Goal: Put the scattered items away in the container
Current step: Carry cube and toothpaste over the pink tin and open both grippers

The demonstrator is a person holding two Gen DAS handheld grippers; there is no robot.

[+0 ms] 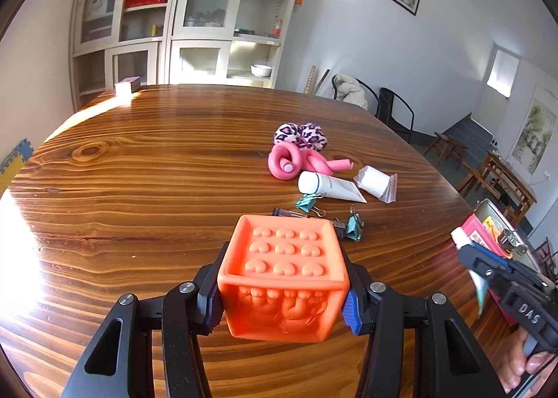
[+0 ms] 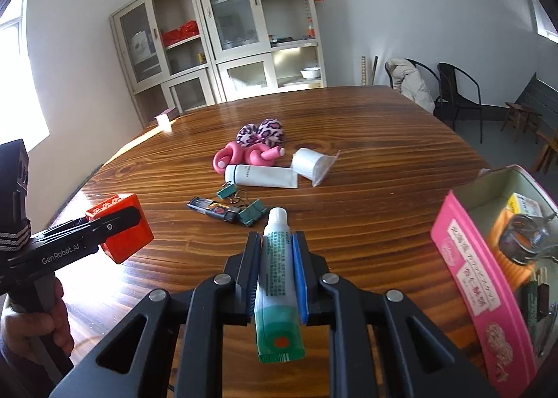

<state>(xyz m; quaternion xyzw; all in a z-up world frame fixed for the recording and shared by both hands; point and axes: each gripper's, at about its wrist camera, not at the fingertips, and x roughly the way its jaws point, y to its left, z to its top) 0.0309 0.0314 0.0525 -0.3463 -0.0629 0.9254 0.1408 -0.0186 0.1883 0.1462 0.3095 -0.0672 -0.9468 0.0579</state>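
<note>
My left gripper is shut on an orange rubber cube with raised hearts, held above the wooden table. My right gripper is shut on a green-and-white tube, cap forward. The pink tin box sits at the right, with several items inside; it also shows in the left wrist view. Scattered on the table: a white tube, a pink twisted foam roller, a leopard-print pompom, a white packet, teal binder clips and a black lighter.
A small white box stands at the table's far left corner. Cabinets line the back wall. Chairs stand beyond the table's right side. Each gripper appears in the other's view, the right one and the left one.
</note>
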